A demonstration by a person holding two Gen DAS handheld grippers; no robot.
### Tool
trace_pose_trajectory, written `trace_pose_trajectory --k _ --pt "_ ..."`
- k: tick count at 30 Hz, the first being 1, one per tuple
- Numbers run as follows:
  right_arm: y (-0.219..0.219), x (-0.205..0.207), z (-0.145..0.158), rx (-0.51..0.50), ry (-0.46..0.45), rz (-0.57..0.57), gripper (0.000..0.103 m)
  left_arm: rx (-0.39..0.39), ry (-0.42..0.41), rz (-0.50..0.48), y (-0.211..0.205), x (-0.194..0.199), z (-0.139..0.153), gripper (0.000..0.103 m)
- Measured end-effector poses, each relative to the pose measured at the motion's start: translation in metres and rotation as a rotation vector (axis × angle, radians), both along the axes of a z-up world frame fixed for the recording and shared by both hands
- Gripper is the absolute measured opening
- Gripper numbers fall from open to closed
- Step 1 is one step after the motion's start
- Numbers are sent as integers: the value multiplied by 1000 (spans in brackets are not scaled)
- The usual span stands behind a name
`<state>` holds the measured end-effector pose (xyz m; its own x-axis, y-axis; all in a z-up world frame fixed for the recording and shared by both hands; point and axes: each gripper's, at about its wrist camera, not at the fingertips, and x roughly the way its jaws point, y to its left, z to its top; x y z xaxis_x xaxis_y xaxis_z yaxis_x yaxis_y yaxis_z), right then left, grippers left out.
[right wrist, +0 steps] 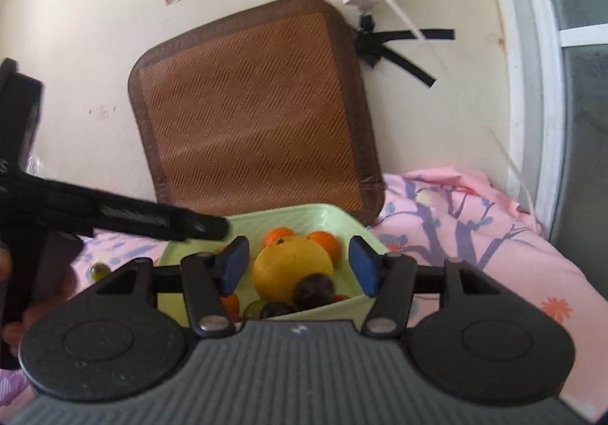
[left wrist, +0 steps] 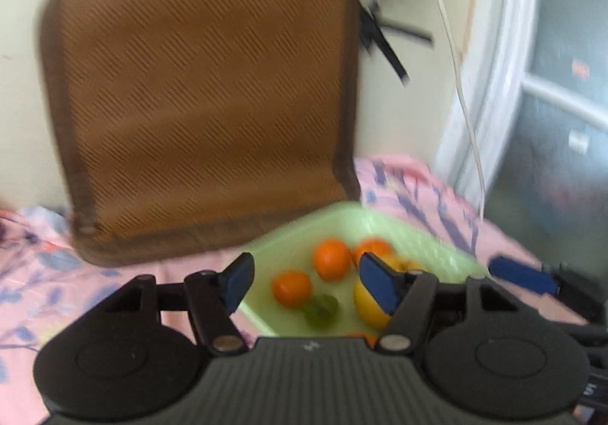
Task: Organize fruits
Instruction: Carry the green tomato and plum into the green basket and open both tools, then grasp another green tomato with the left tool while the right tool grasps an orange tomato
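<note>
Both claws — left claw (left wrist: 306, 282), right claw (right wrist: 298, 265) — gape wide, empty, over the green basket (right wrist: 334, 216); no writing legible.

My left claw (left wrist: 306, 282) and right claw (right wrist: 296, 265): blue pads, black linkages with silver rivets, ribbed grey housing.
</note>
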<state>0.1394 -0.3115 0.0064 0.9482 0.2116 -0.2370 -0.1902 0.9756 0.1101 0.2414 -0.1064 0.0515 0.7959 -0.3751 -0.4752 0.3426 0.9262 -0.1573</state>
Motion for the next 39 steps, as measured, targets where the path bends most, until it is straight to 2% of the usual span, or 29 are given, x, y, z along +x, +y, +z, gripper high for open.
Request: trace_pose_trajectory --k 3,5,7,9,10,11,14,17,19,24,26,28,30,32,34,36,39 --pt "-10 -7 4 59 -54 -28 59 -84 -57 77 48 -19 26 63" --pt "-13 -14 7 85 -102 -4 43 -80 -68 123 75 -35 33 62" --pt "-10 -26 13 125 -135 108 38 -39 -44 127 92 -48 27 62" --pt "8 -38 19 131 -111 270 37 12 -10 111 100 -58 13 62" --pt "23 -42 22 78 -93 329 35 48 10 104 101 -61 3 62" --pt "44 -46 23 -31 -76 381 27 77 27 102 101 -62 -5 62" --pt "102 -41 15 -432 -37 471 26 111 87 103 98 -54 -23 62" --pt "130 -15 3 -674 41 537 26 127 119 110 99 -39 -38 62" --pt "140 3 -2 -770 96 560 26 129 143 123 98 -31 -49 62" --pt "157 29 -8 -886 174 655 29 109 166 113 101 -17 -61 59" --pt "164 32 -11 -960 199 686 30 83 164 100 103 -12 -62 47" --pt "173 33 -14 -1074 199 717 31 79 160 126 104 -10 -63 29" --pt "176 34 -16 -1160 207 758 31 81 160 141 102 -11 -61 28" --pt "178 38 -14 -1182 225 773 30 76 147 151 103 -18 -58 28" --pt "177 38 -15 -1192 202 757 29 59 133 158 108 -29 -55 28" --pt "173 33 -8 -1109 190 745 29 42 119 162 113 -42 -51 28" --pt "158 14 9 -878 174 731 30 22 99 164 118 -65 -45 28"
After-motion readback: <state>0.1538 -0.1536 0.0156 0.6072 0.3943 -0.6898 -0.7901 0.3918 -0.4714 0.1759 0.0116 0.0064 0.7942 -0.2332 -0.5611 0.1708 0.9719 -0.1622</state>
